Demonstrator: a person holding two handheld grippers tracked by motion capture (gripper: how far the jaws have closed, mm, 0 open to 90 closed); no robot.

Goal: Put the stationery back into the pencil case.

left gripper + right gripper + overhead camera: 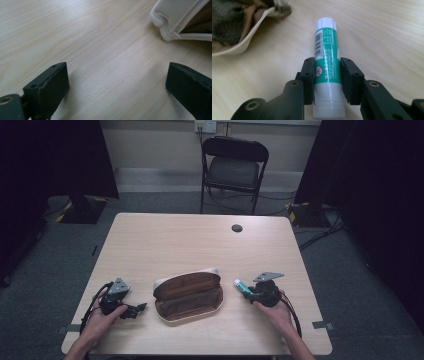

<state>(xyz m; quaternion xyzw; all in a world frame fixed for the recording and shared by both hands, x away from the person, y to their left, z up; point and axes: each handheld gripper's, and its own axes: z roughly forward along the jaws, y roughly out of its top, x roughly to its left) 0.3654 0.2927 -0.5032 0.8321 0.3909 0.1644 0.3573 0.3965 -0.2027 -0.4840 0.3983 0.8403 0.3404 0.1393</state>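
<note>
**Glue stick clamped, case lying open**

Hands low at the near edge: left gripper (131, 310) rests on the surface (200, 240) with its jaws wide apart and nothing between them, parked just left of the case, likely ready to steady it. Centre, the open pencil case (188, 296) lies lid back, mouth up to receive. Right gripper (327, 75) is clamped on the glue stick (327, 47) mid-body, cap end pointing toward the case, just beside its right end.
</note>
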